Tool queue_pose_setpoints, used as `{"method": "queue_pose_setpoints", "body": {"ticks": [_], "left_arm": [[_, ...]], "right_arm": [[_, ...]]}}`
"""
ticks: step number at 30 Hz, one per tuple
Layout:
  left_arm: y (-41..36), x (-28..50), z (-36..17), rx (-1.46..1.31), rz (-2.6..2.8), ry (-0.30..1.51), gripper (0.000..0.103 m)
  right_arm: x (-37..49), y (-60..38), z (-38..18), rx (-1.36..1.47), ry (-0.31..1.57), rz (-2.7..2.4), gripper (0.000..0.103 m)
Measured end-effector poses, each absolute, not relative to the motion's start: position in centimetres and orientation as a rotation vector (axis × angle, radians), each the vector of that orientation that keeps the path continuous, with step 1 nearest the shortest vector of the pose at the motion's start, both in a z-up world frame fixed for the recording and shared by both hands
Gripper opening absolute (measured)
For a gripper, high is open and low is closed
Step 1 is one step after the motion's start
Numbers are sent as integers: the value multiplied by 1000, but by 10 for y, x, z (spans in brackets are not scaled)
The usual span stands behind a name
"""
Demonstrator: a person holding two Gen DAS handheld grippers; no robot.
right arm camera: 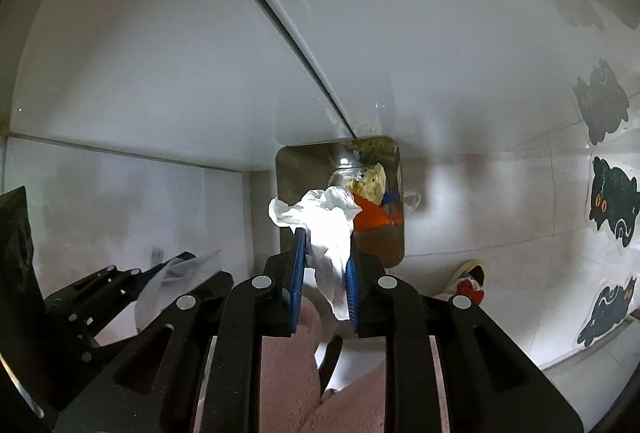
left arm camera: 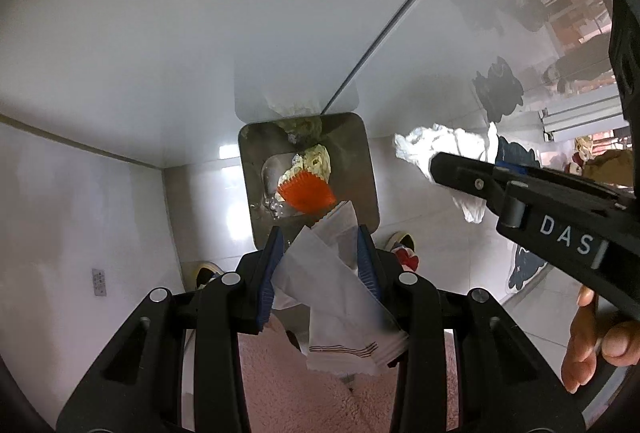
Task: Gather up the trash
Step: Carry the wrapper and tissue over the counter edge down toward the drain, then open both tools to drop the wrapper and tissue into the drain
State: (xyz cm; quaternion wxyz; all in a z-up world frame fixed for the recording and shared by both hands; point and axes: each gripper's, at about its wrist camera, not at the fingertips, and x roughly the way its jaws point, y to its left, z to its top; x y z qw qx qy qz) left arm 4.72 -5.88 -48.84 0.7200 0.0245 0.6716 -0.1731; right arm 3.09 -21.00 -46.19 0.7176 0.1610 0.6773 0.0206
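Note:
A steel trash bin (left arm camera: 362, 153) stands open on the floor by a white wall; it also shows in the right wrist view (right arm camera: 292, 173). Inside lie an orange cupcake liner (left arm camera: 306, 193), crumpled wrappers and clear plastic. My left gripper (left arm camera: 320, 233) is shut on a folded white paper napkin (left arm camera: 340, 297) just above the bin's near edge. My right gripper (right arm camera: 324, 237) is shut on a crumpled white tissue (right arm camera: 324, 221) held over the bin; in the left wrist view the tissue (left arm camera: 424, 145) hangs to the right of the bin.
White cabinet panels (left arm camera: 160, 33) rise behind the bin. Cat-shaped stickers (right arm camera: 612, 193) lie on the tiled floor at right. A slippered foot (left arm camera: 404, 253) and pink fluffy clothing (left arm camera: 288, 385) are below the grippers. A wall socket (left arm camera: 99, 282) is at left.

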Motion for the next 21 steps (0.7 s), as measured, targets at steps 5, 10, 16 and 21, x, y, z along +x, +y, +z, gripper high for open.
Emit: {"method": "queue_pose_setpoints", "body": {"ticks": [5,10,16,21], "left_arm": [[-62,52,-491,40,-399,1489,36],[-61,57,-490,37,-394,1485,46],[-59,58,-484,42,-366,1464,71],[-57,58,-478,66,-349,1437,87]], "right_arm": [[36,-207,-453,374,1495,42,27],[41,-208,-451,379,1484,42,43],[45,-208,-444,388,1469,24,59],[50,-211,-444,404,1452,-4,71]]}}
